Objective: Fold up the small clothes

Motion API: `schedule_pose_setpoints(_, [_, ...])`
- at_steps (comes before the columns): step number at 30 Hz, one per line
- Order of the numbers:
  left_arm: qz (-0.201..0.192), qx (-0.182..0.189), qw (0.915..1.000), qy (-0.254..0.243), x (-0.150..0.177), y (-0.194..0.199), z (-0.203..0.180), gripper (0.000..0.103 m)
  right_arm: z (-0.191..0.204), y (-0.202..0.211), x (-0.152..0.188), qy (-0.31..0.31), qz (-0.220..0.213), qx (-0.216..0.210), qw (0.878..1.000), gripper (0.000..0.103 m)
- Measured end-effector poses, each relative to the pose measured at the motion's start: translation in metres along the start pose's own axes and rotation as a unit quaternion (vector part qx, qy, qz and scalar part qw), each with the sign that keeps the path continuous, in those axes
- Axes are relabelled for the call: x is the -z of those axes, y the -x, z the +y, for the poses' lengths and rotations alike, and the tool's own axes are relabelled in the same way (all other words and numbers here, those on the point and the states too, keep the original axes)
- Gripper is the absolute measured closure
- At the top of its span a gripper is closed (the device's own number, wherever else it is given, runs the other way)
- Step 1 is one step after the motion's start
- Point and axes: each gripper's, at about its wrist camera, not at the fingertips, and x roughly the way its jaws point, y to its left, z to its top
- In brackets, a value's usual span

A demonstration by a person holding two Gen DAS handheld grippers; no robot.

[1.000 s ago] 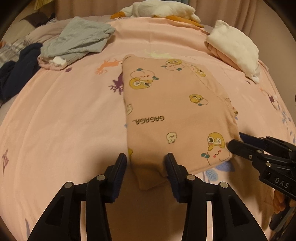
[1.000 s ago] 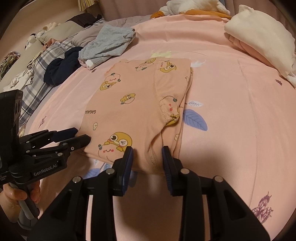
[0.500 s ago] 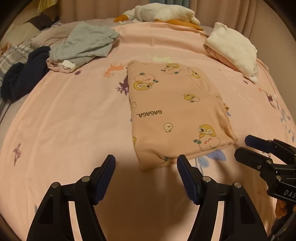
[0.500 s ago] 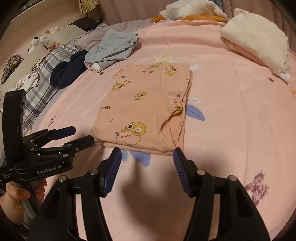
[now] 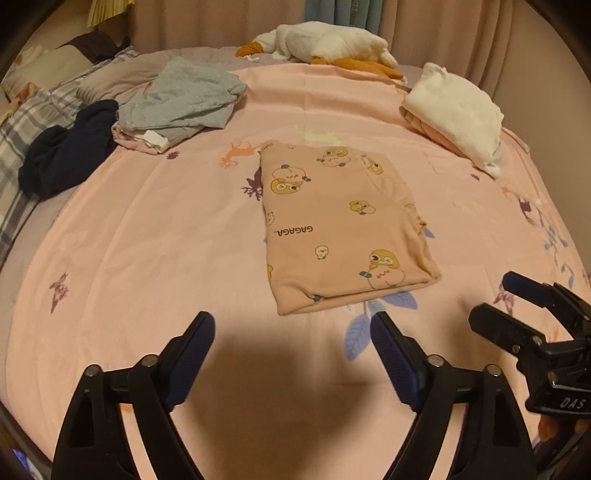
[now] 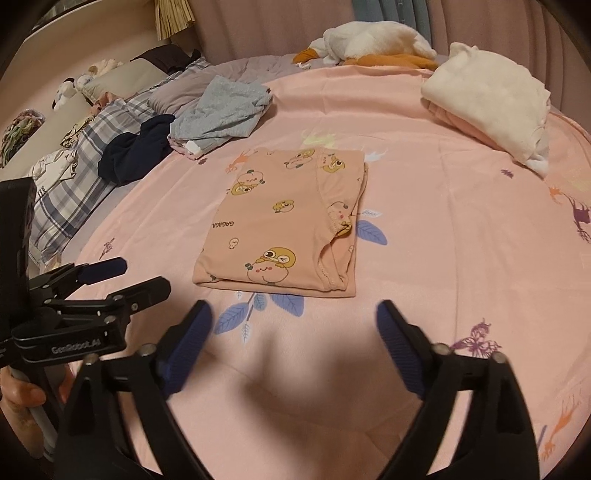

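Setting: bedroom, warm dim indoor light, shadow pooled at the near edge of both views. Bed covered by a pink sheet point(image 5: 184, 229) printed with deer, butterflies and blue leaves. Far side: pinkish-beige curtain point(image 5: 221, 26) across the back wall, with a teal drape point(image 5: 340, 14) at its centre. Left of the bed: plaid bedding point(image 6: 74, 177) and a beige pillow point(image 6: 122, 77) against a pale headboard; a straw-coloured fringe point(image 6: 173, 18) hangs above. A white and orange plush goose point(image 5: 328, 46) lies along the far edge of the bed. Floor not visible, windows not discernible behind the drapes
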Motion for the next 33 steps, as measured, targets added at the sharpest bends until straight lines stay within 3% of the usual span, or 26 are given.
schedule_pose_setpoints(1, [0.000,-0.001,1.0000,0.001,0.000,0.003,0.000,0.012,0.001,0.004,0.000,-0.002,-0.002,0.001,1.000,0.000])
schedule_pose_setpoints(4, [-0.005,-0.013,0.9999,0.003,0.001,0.016,-0.002,0.005,0.004,0.016,-0.001,0.000,-0.008,0.005,1.000,0.000])
schedule_pose_setpoints(11, [-0.015,-0.049,0.9987,-0.004,0.003,0.044,-0.007,0.004,0.022,0.045,-0.002,0.019,-0.030,0.028,0.999,0.000])
schedule_pose_setpoints(23, [-0.038,-0.039,0.9984,0.015,-0.001,0.078,-0.007,0.004,0.042,0.086,-0.016,0.021,-0.060,0.029,0.998,0.000])
schedule_pose_setpoints(33, [-0.027,-0.061,0.9975,0.025,-0.003,0.060,0.000,0.003,0.041,0.050,-0.018,0.015,-0.023,0.035,0.999,0.000])
